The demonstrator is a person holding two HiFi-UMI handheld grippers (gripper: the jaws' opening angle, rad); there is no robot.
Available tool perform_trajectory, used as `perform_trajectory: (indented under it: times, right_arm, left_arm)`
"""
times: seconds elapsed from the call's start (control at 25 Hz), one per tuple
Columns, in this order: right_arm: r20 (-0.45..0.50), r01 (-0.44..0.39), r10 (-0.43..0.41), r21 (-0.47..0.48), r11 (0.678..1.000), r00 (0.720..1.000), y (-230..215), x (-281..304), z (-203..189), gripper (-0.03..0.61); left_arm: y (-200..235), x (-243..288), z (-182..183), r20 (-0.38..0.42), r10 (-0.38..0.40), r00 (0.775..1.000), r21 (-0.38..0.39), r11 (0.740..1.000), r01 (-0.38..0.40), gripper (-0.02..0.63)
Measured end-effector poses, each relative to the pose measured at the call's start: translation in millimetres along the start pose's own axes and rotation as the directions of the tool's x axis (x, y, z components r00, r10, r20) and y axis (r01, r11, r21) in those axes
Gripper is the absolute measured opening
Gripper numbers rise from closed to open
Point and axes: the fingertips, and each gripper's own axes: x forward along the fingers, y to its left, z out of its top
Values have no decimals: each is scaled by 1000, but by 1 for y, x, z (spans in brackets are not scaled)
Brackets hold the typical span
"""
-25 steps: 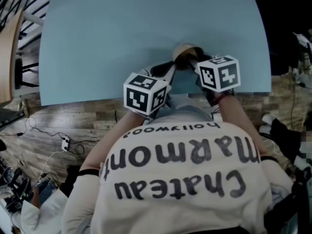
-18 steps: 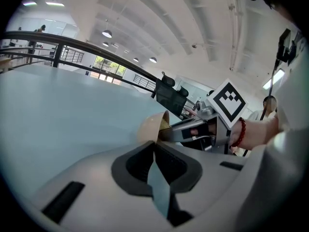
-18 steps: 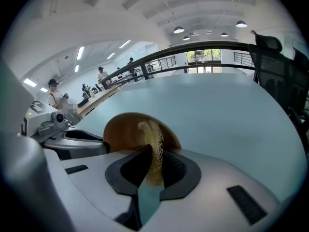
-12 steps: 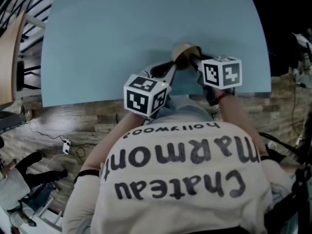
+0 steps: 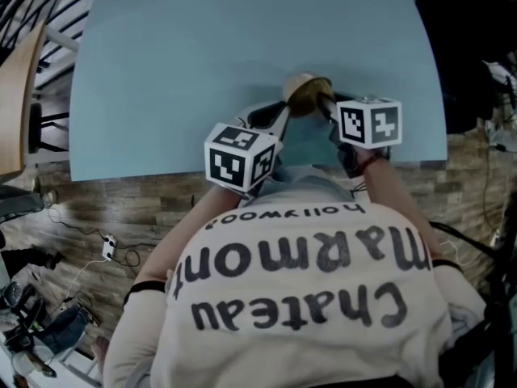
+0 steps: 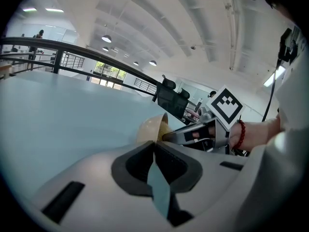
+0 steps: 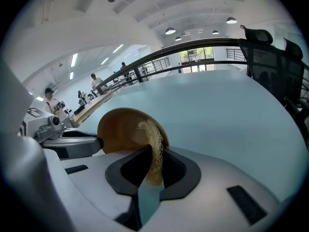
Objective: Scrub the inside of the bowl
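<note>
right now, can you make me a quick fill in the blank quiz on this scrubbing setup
1. The right claw holds a fibrous scrubber up against the tan ___.
2. The left claw grips that bowl by its ___.
3. The table under them is light ___.
Missing words: bowl; rim; blue

A tan wooden bowl [image 7: 120, 129] is seen tipped on edge, left of centre in the right gripper view — a pale, fibrous scrubber [image 7: 155, 149] is laid against its inner rim, at centre
</note>
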Motion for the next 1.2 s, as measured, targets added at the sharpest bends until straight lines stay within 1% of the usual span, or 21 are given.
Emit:
perform_trajectory:
  times: [0.4, 0.64, 0.84, 0.96, 1.2]
  right_arm:
    - [-4, -3, 3, -24, 1000, 1000, -15, 5, 14, 63]
    - [-20, -33, 31, -71, 997, 999, -20, 14, 27, 63]
    - [-41, -55, 51, -102, 993, 998, -30, 14, 27, 63]
    - [-55, -82, 77, -100, 992, 996, -41, 14, 29, 63]
    - [-67, -180, 174, -97, 979, 982, -53, 18, 32, 63]
  left_arm:
    - [0, 14, 15, 14, 6, 1000, 13, 1000, -6, 15]
    - [2, 28, 24, 9, -13, 1000, -15, 1000, 13, 17]
    - [-9, 46, 25, -3, -24, 1000, -17, 1000, 24, 18]
    - [-13, 59, 29, -9, -17, 1000, -24, 1000, 17, 17]
    - [-18, 82, 33, -5, 18, 1000, -50, 999, -18, 17]
